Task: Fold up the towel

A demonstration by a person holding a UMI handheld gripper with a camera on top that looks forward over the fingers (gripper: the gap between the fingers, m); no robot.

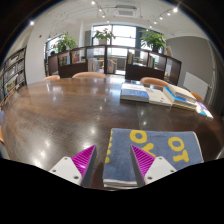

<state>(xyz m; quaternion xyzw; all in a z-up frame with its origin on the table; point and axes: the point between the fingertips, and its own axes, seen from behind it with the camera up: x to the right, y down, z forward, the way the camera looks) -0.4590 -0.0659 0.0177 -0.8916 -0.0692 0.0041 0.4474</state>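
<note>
A folded blue-grey towel (160, 148) with yellow lettering lies flat on the brown wooden table (70, 115). Its stacked layers show along the near edge. My gripper (113, 165) is open and low over the table. The towel's near left part lies between the magenta pads. The left pad (84, 159) stands a little clear of the towel's left edge. The right pad (144, 160) is over the towel's top face. The rest of the towel stretches to the right beyond the right finger.
Open books and papers (150, 95) lie on the far right of the table. Chairs (88, 75) stand along its far edge, with a railing and potted plants (104, 36) behind. Shelves (14, 68) stand at the far left.
</note>
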